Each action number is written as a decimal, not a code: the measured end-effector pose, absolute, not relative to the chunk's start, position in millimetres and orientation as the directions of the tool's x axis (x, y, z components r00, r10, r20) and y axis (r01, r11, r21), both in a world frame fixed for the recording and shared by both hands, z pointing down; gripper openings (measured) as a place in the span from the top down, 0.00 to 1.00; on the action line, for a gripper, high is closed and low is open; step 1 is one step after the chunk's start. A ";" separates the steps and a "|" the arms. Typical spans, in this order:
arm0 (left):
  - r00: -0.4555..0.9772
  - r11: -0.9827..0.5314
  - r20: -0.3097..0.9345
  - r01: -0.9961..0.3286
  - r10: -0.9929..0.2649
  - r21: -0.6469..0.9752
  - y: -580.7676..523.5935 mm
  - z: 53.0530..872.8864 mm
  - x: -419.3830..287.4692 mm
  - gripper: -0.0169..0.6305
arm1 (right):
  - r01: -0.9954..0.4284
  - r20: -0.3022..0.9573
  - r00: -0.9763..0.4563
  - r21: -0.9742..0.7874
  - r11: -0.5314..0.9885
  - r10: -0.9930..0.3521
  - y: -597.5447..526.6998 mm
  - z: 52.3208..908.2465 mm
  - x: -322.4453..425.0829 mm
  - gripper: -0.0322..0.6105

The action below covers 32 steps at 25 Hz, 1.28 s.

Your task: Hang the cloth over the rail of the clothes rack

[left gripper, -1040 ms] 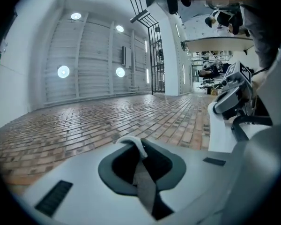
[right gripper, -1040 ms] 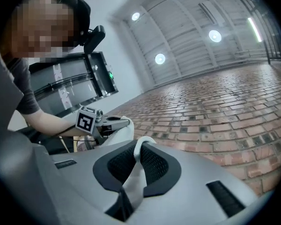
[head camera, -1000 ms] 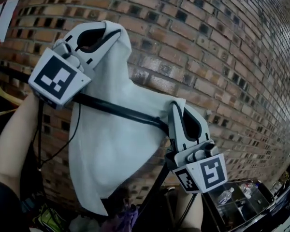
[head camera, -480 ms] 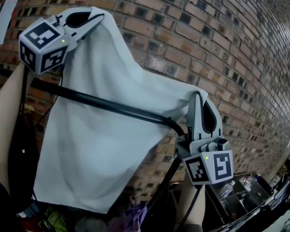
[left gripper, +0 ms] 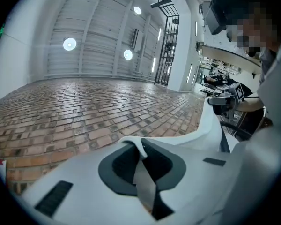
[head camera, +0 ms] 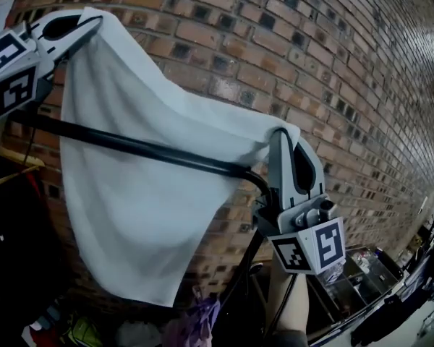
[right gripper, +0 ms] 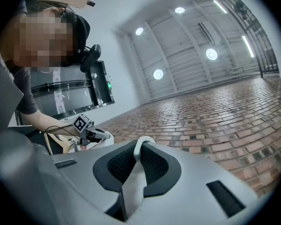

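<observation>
A pale grey-white cloth (head camera: 145, 194) is stretched in front of a brick wall, held up by two corners. My left gripper (head camera: 94, 22) at the upper left is shut on one top corner of the cloth (left gripper: 139, 150). My right gripper (head camera: 283, 132) at mid right is shut on the other corner of the cloth (right gripper: 139, 149). The black rail (head camera: 145, 147) of the clothes rack runs across in front of the cloth, from the left edge to a bend beside the right gripper. The cloth's top edge sags between the grippers and stays above the rail.
A brick wall (head camera: 333, 63) fills the background. A black rack post (head camera: 239, 284) drops from the rail's bend. Purple and other clothing (head camera: 192, 324) hangs low. A clear box (head camera: 362, 273) with small items sits at lower right.
My left gripper has swung left and slightly up with its corner, spreading the cloth wide. The right gripper has risen a little. The cloth went from bunched to stretched.
</observation>
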<state>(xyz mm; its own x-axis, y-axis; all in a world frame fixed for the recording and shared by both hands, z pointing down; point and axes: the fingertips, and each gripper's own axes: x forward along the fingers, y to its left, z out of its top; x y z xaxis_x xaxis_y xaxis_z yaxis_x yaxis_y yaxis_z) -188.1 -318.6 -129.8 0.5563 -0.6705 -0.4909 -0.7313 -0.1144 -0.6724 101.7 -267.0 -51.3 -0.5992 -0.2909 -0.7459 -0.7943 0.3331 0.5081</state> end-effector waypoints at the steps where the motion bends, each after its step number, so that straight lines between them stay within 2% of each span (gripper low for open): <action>1: 0.537 -0.101 -0.506 -0.746 -0.675 -0.658 -312.3 -129.1 -196.6 0.93 | -0.797 -0.746 -0.597 0.511 0.321 -0.295 -263.6 -51.3 96.2 0.88; 6: 0.439 -0.049 -0.593 -0.829 -0.675 -0.557 -263.4 -82.3 -232.2 0.93 | -0.846 -0.761 -0.532 0.498 0.191 -0.371 -254.4 -42.5 83.3 0.89; 10: 0.422 -0.075 -0.627 -0.862 -0.655 -0.501 -212.5 3.3 -235.4 0.93 | -0.797 -0.750 -0.592 0.494 0.347 -0.295 -233.2 4.7 83.9 0.89; 15: 0.352 -0.080 -0.657 -0.910 -0.666 -0.406 -184.9 111.7 -236.9 0.93 | -0.817 -0.787 -0.549 0.434 0.380 -0.282 -220.8 72.1 103.7 0.89; 18: 0.373 -0.085 -0.590 -0.886 -0.716 -0.456 -189.8 162.2 -230.4 0.92 | -0.800 -0.757 -0.559 0.387 0.458 -0.337 -226.0 116.4 106.5 0.89; 22: 0.318 -0.080 -0.538 -0.905 -0.781 -0.419 -195.5 208.5 -236.6 0.93 | -0.778 -0.693 -0.578 0.310 0.547 -0.430 -238.6 168.8 105.8 0.89; 25: 0.257 -0.039 -0.544 -0.924 -0.798 -0.379 -198.0 222.7 -233.2 0.93 | -0.783 -0.677 -0.568 0.270 0.560 -0.468 -238.3 186.9 110.7 0.89; 29: 0.202 0.059 -0.521 -0.896 -0.829 -0.440 -190.8 238.9 -227.2 0.93 | -0.790 -0.660 -0.559 0.242 0.563 -0.502 -228.9 200.0 114.4 0.89; 32: 0.172 0.027 -0.478 -0.923 -0.861 -0.383 -190.8 258.0 -229.2 0.93 | -0.788 -0.632 -0.569 0.234 0.570 -0.527 -220.2 216.9 114.8 0.89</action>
<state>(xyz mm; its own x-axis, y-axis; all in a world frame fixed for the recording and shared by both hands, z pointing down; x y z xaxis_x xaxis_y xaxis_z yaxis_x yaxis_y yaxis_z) -229.2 -190.8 258.0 0.1725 -0.8614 -0.4778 -0.9234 0.0275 -0.3828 114.8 -220.2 216.9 -0.5688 -0.5269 -0.6315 -0.7876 0.5701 0.2338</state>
